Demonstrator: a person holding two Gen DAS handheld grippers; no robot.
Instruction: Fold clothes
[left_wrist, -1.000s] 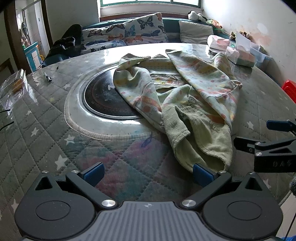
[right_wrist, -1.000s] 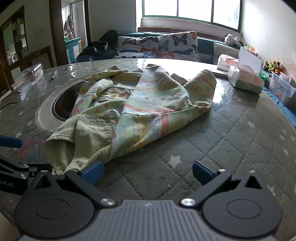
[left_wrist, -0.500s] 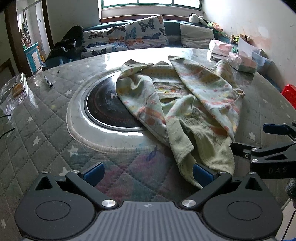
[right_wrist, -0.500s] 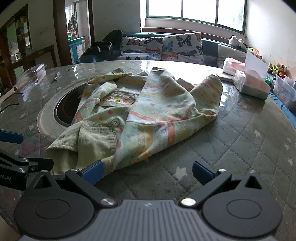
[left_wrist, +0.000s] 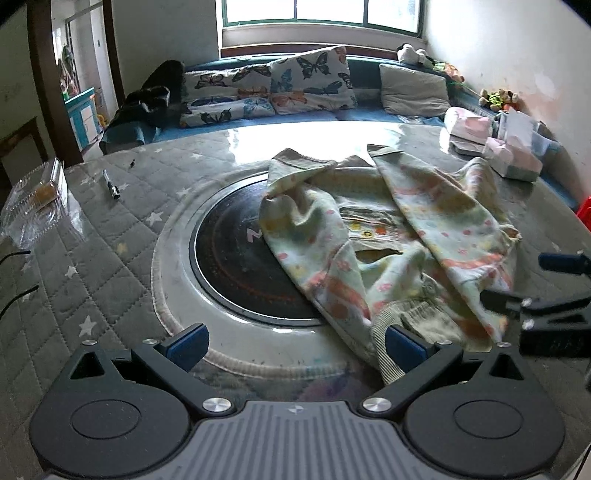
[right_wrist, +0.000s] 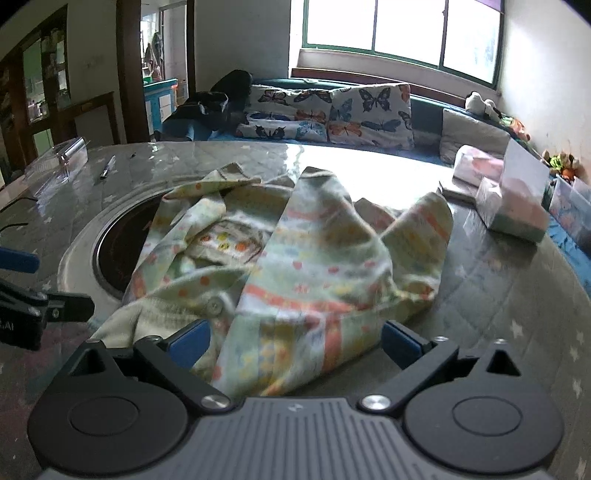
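Left wrist view shows us at the very start: the jacket (left_wrist: 391, 243) lies crumpled and unfolded on the round table (left_wrist: 92, 266), draped partly over the dark hotplate (left_wrist: 236, 258) at the centre, so we judge that spreading, smoothing and every fold are left to do. Our left gripper (left_wrist: 295, 345) is spread wide and holds nothing, its right finger touching the near corduroy hem. Our right gripper (right_wrist: 295, 343) is likewise wide open, with the near edge of the cloth lying between its fingers but not pinched. Around it, tissue packs (right_wrist: 513, 206) sit to the far right, a plastic box (left_wrist: 33, 199) and a pen (left_wrist: 110, 183) to the far left, all well apart from the jacket.
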